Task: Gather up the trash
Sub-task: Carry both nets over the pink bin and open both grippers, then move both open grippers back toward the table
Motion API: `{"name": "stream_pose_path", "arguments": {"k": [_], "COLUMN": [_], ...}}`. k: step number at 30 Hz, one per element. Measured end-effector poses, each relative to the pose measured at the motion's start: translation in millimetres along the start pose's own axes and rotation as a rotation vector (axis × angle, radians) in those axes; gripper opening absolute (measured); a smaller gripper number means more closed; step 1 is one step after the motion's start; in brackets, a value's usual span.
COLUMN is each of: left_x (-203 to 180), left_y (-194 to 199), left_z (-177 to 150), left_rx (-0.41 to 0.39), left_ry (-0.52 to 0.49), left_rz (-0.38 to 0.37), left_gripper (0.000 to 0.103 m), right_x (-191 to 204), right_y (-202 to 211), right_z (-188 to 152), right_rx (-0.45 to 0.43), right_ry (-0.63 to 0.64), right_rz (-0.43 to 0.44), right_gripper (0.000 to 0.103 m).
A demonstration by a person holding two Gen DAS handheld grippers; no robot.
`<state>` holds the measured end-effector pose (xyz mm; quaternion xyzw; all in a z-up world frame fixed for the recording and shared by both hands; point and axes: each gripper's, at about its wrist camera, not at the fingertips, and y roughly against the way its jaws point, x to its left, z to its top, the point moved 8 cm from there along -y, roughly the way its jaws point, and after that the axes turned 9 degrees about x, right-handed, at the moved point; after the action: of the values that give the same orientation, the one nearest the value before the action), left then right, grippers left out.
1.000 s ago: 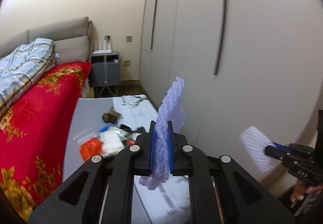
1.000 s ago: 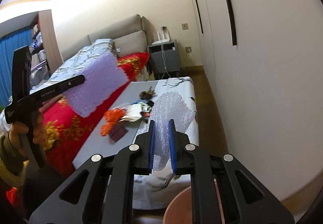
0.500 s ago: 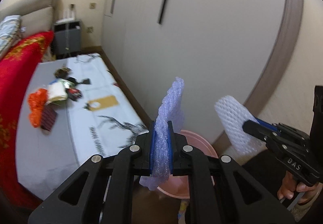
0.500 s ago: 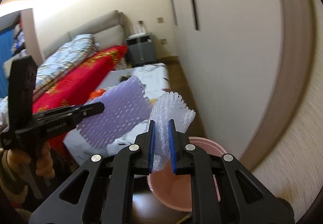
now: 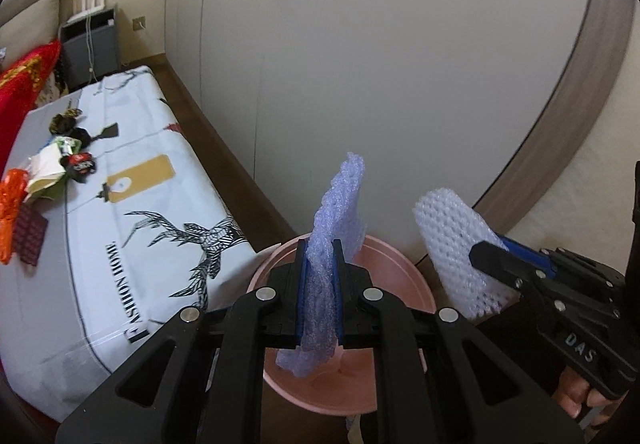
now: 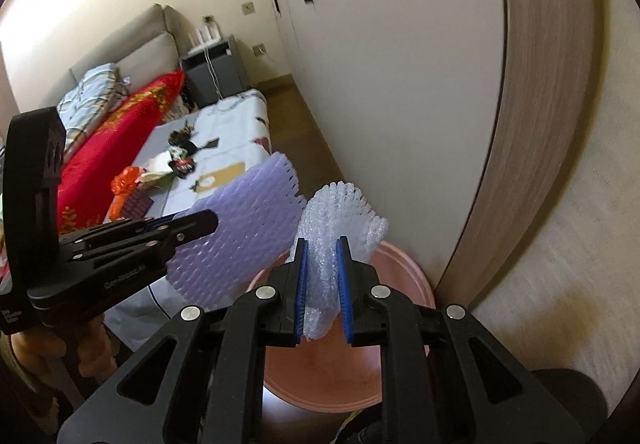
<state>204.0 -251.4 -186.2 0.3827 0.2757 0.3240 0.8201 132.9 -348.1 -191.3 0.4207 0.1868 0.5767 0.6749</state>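
The basin (image 5: pixel 416 284) stands on the floor at the desk's (image 5: pixel 120 244) near end, beside the wall. Both foam nets (image 5: pixel 336 228) (image 5: pixel 452 244) hang above it. Loose trash (image 5: pixel 48 168) lies on the desk's far part.

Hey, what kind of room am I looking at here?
Most likely a bedroom: a bed with a red floral cover, a grey nightstand beside it, and tall wardrobe doors along the wall.
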Motion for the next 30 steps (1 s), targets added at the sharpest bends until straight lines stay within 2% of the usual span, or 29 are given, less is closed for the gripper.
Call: {"name": "stream_pose_path", "arguments": {"k": [1,3,4,5,7,12,17,20,23,27,30], "left_x": [0,1,3,7,18,34,50,61,73,93,110], "left_y": [-5,-13,-17,-20,-22,-26,-7,22,63,128,168], "left_z": [1,2,3,3,4,4,5,4,4,-3,-9], "left_rx": [0.008,0.019,0.027,0.029,0.009,0.033,0.021,-0.008,-0.072,-0.169,-0.22], "left_ry": [0.0,0.006,0.014,0.027,0.069,0.111,0.15,0.175,0.185,0.2,0.225], "left_rz": [0.002,0.007,0.011,0.026,0.074,0.092,0.133,0.169,0.241,0.354,0.41], "left_gripper": [0.011,0.02,0.039,0.067,0.081,0.085,0.085,0.086,0.091,0.094,0.095], "right_x": [-2,-6,-8,-10,-14,-13,-6,9,33,62,88], "right_y": [-3,-10,-13,-16,-20,-25,-12,5,31,56,70], "right_z": [0,-1,-2,-1,-1,-1,1,3,8,16,19], "right_rx": [0.006,0.022,0.028,0.031,0.04,0.039,0.005,-0.028,-0.095,-0.15,-0.177], "right_ry": [-0.005,-0.021,-0.033,-0.043,-0.066,-0.065,-0.044,-0.003,0.043,0.084,0.115], "right_rz": [-0.006,-0.019,-0.027,-0.032,-0.045,-0.057,-0.054,-0.035,-0.019,0.037,0.084], "right_gripper": [0.017,0.023,0.03,0.039,0.046,0.054,0.075,0.086,0.095,0.096,0.097]}}
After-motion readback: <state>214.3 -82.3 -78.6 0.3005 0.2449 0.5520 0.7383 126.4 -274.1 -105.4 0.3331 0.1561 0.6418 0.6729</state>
